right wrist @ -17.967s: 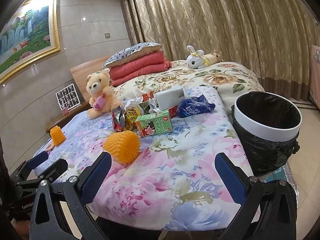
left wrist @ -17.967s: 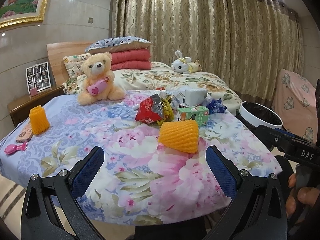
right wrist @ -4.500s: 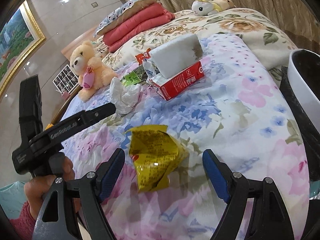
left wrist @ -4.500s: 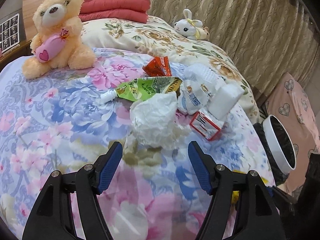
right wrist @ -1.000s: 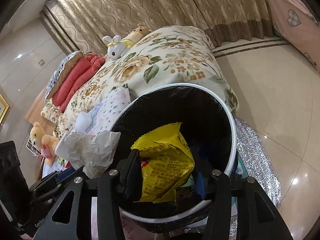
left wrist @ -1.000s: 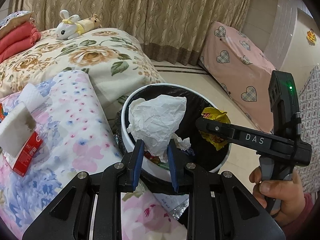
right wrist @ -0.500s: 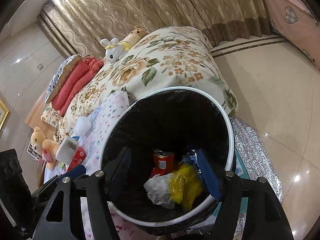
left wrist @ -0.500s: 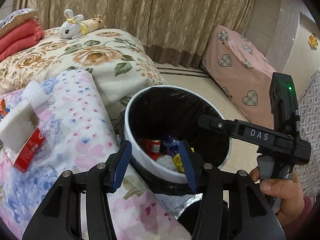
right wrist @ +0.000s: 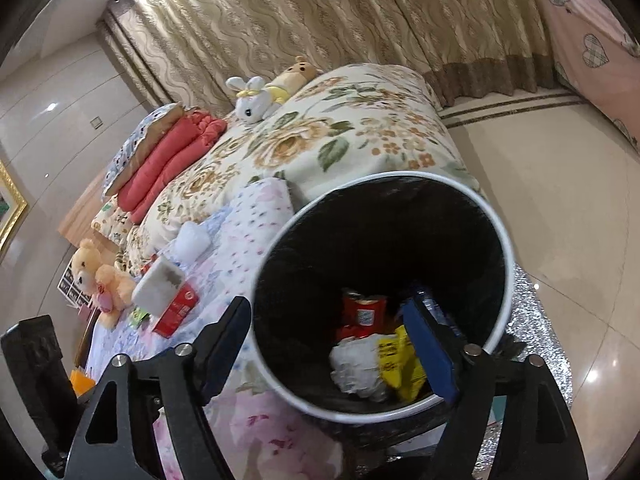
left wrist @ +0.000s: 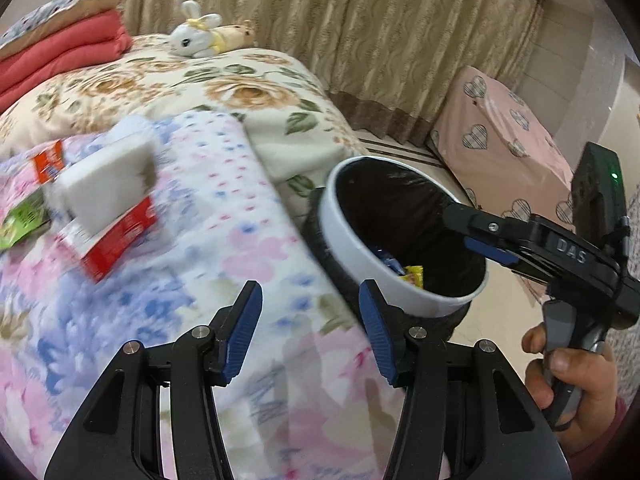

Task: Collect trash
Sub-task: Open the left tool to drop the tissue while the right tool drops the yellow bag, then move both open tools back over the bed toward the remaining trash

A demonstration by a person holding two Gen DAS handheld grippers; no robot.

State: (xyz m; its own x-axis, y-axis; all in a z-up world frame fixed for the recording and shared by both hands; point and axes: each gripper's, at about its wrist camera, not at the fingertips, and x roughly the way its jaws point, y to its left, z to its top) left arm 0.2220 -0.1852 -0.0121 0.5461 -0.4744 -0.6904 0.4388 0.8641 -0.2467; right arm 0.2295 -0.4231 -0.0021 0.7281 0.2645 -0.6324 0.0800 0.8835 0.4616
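The white-rimmed trash bin (right wrist: 500, 232) with a black liner stands beside the floral-clothed table (left wrist: 192, 280). In it lie crumpled white paper (right wrist: 356, 368), a yellow wrapper (right wrist: 396, 360) and a red packet (right wrist: 362, 312). My right gripper (right wrist: 326, 344) hangs over the bin's mouth, its jaws opening with nothing between them; in the left wrist view the right gripper (left wrist: 464, 232) reaches in from the right. My left gripper (left wrist: 310, 332) is open and empty over the table edge next to the bin (left wrist: 348, 240). A white foam block (left wrist: 108, 184) on a red box (left wrist: 116, 240) and a green wrapper (left wrist: 20, 220) lie on the table.
Behind the table is a bed with a floral quilt (left wrist: 180, 80), a plush rabbit (left wrist: 196, 40) and red blankets (left wrist: 60, 48). A teddy bear (right wrist: 96, 276) sits at the table's far end. Pink heart-print furniture (left wrist: 500, 136) stands right of the bin. Shiny tiled floor (right wrist: 580, 184) surrounds the bin.
Both grippers let go: the white paper and the yellow wrapper dropped into the bin. Both jaws spread wider. The left gripper swung left, from over the bin to the table.
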